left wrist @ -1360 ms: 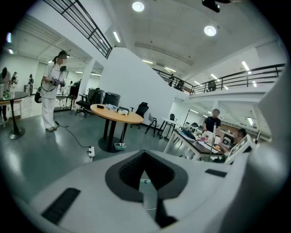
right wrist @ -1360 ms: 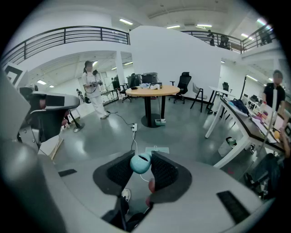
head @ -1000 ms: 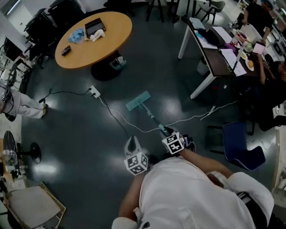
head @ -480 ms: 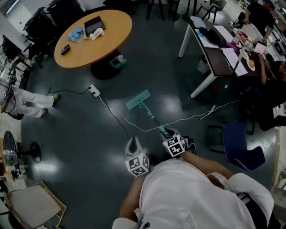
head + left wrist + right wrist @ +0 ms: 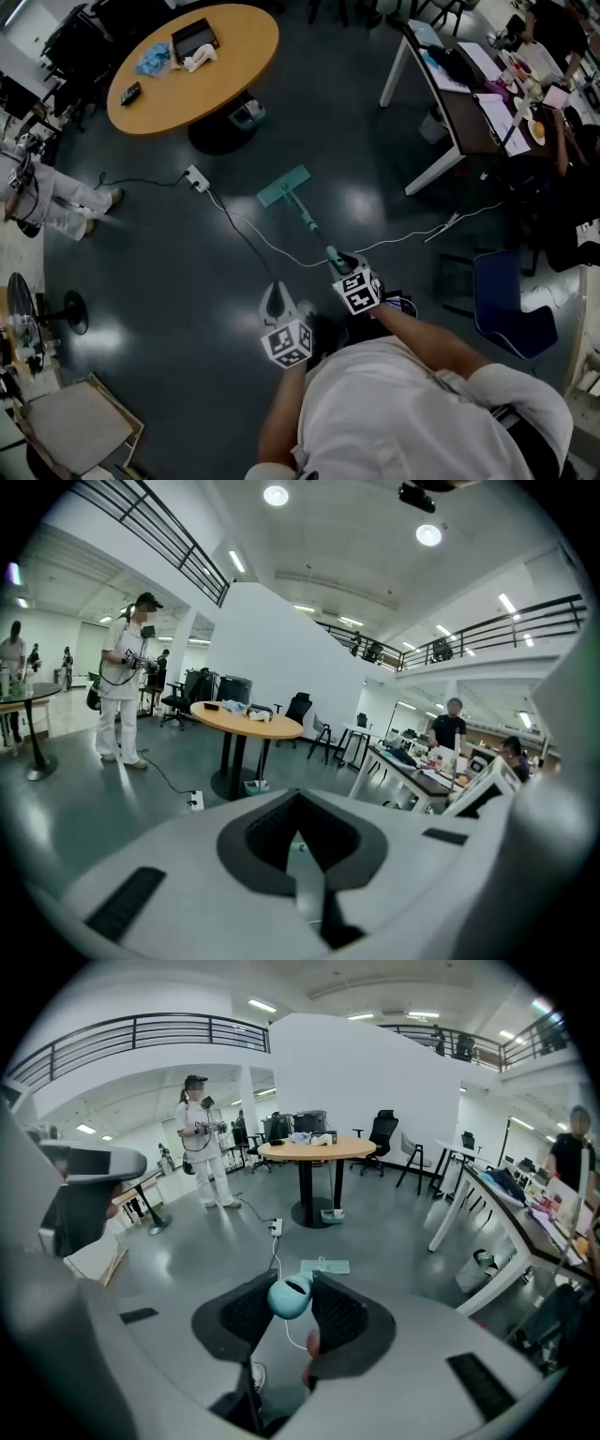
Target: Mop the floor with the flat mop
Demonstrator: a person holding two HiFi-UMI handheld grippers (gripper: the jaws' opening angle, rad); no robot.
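Note:
The flat mop has a teal head (image 5: pixel 284 186) lying flat on the dark floor, and its thin handle (image 5: pixel 312 228) slopes back toward me. My right gripper (image 5: pixel 339 264) is shut on the handle's top end. In the right gripper view the rounded teal handle tip (image 5: pixel 288 1298) sits clamped between the dark pads (image 5: pixel 339 1313), with the mop head (image 5: pixel 323 1267) on the floor beyond. My left gripper (image 5: pixel 275 300) hangs to the left of the handle, apart from it, shut and holding nothing. Its jaws (image 5: pixel 298 803) meet in the left gripper view.
A white cable (image 5: pixel 272 251) and a power strip (image 5: pixel 196 178) lie on the floor beside the mop. A round wooden table (image 5: pixel 225 56) stands ahead, a white-legged desk (image 5: pixel 441 112) and a blue chair (image 5: pixel 511 314) to the right. A person in white (image 5: pixel 47 202) stands at left.
The mop head has slid a little forward and to the left, and my right gripper followed it. The person at left has stepped further into view.

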